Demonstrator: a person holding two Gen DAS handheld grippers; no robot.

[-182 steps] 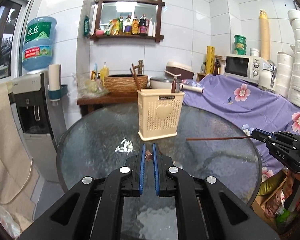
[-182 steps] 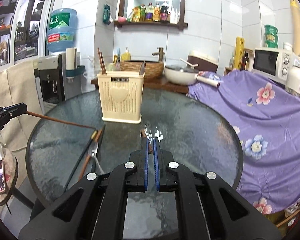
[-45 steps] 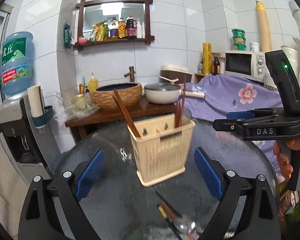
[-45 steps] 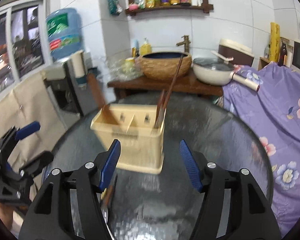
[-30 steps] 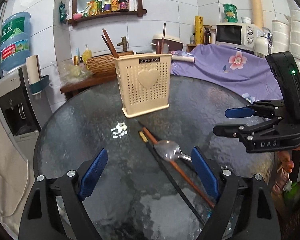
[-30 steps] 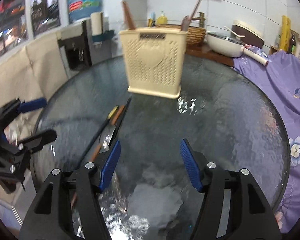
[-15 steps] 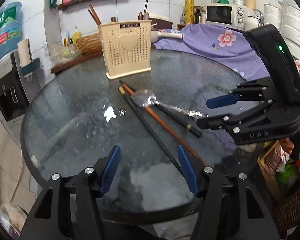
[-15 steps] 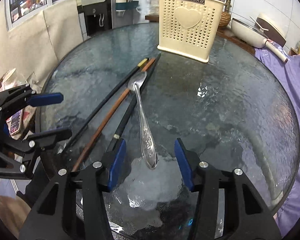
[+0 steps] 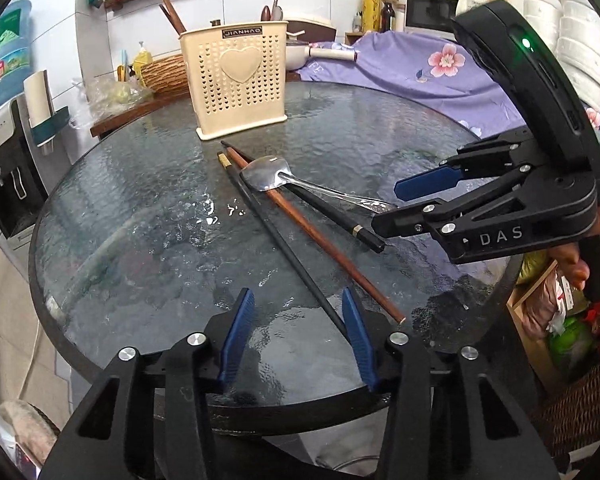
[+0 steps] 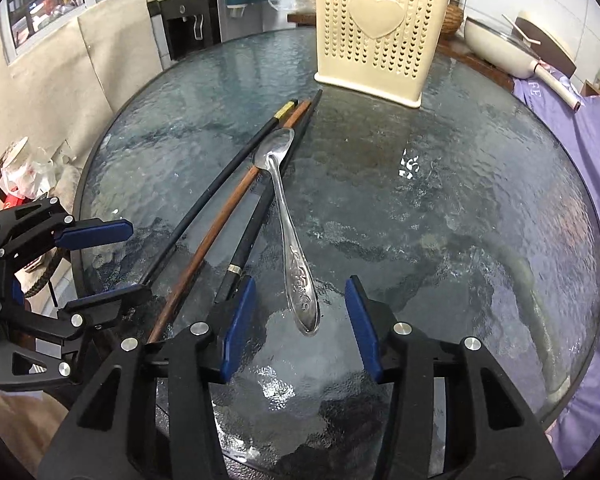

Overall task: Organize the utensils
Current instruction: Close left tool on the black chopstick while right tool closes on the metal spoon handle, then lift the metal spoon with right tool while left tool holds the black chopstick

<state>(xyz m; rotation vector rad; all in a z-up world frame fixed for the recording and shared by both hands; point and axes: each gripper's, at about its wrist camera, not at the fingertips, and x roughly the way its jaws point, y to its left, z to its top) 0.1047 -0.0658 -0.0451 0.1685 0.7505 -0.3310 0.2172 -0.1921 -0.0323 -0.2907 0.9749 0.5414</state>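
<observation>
A cream slotted utensil holder (image 9: 236, 80) (image 10: 376, 28) stands at the far side of the round glass table (image 9: 120, 220), with chopsticks and a spoon sticking out of it. On the glass lie a metal spoon (image 9: 268, 174) (image 10: 288, 224), a thin black chopstick (image 9: 280, 240), a brown chopstick (image 9: 320, 240) and a gold-banded black chopstick (image 9: 332, 216). My left gripper (image 9: 296, 320) (image 10: 130, 260) is closing, and the thin black chopstick's near end lies between its pads, untouched. My right gripper (image 10: 300, 300) (image 9: 386, 208) is closing around the spoon's handle end without pressing on it.
A purple flowered cloth (image 9: 420, 72) covers the furniture to the right of the table. A water dispenser (image 10: 184, 12) and a wooden side table with a pan (image 10: 496, 44) stand behind. The table's black rim (image 9: 300, 408) lies just under my left gripper.
Both grippers have sunk and tilted down towards the table's near edge. Their jaws have narrowed. The spoon's handle now lies between the right pads, the thin chopstick's end between the left pads.
</observation>
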